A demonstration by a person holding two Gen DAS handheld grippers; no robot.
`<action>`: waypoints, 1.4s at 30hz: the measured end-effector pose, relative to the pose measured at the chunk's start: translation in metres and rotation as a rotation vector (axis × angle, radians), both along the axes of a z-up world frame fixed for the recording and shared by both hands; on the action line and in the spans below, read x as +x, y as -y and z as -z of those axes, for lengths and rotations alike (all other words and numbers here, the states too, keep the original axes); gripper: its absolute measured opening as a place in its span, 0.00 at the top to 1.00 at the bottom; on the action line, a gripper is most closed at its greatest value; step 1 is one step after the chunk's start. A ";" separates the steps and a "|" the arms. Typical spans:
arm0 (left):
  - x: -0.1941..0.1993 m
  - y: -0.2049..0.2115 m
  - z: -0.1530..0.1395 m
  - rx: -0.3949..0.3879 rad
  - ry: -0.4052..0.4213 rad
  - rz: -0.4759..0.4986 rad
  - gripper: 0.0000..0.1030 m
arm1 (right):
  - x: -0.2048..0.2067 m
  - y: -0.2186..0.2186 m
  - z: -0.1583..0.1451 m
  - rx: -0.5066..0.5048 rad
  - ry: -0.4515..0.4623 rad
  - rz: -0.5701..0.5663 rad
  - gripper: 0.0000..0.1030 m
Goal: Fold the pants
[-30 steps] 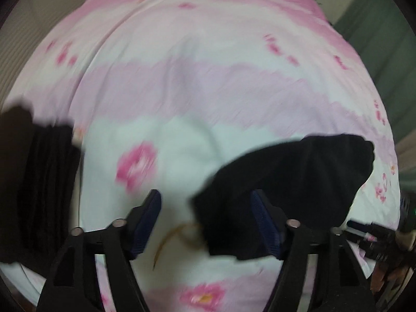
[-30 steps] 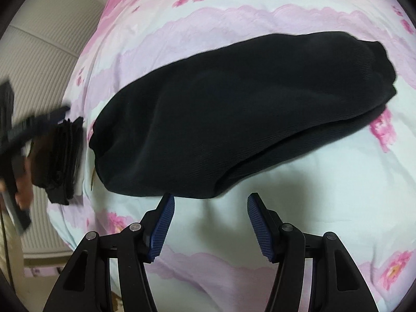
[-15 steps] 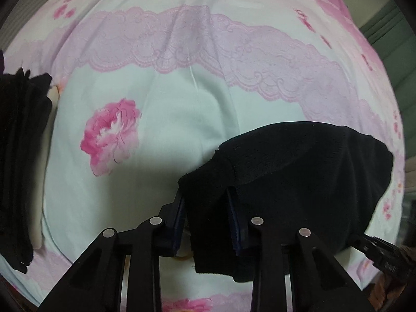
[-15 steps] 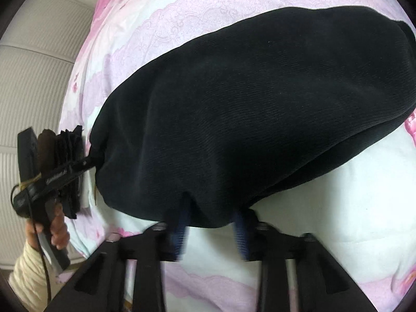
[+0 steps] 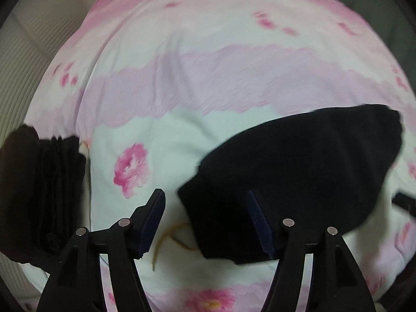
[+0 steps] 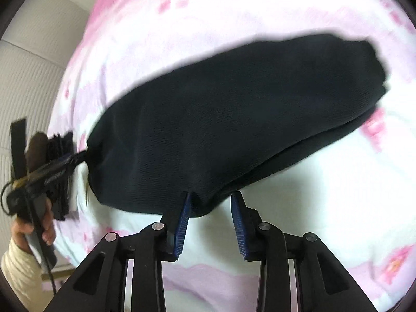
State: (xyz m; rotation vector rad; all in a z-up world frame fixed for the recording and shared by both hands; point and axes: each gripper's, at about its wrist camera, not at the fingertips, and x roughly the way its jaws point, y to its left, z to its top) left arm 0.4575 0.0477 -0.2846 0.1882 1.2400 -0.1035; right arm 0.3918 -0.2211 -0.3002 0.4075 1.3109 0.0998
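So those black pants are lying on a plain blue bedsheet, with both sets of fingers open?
Not quite. The bedsheet is pink and white with flowers, as the left wrist view shows. The black pants do lie on it, and both the left gripper and right gripper are open.

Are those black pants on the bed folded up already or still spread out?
Folded. The black pants lie as one compact bundle on the flowered sheet, a second layer showing along the near edge.

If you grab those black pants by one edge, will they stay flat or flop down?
Probably flop: the black pants lie soft and rounded on the bedsheet. Likely not slippery, since the cloth looks ribbed. The folded layers might slide apart.
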 end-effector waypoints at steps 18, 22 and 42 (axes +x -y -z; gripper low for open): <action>-0.009 0.155 0.001 -0.092 -0.054 0.129 0.36 | 0.065 0.181 0.016 0.030 0.041 0.418 0.42; -0.007 0.158 0.003 -0.087 -0.063 0.106 0.36 | 0.076 0.181 0.040 0.086 -0.013 0.415 0.43; -0.014 0.165 0.005 -0.082 -0.083 0.108 0.36 | 0.059 0.199 0.039 -0.034 -0.002 0.384 0.94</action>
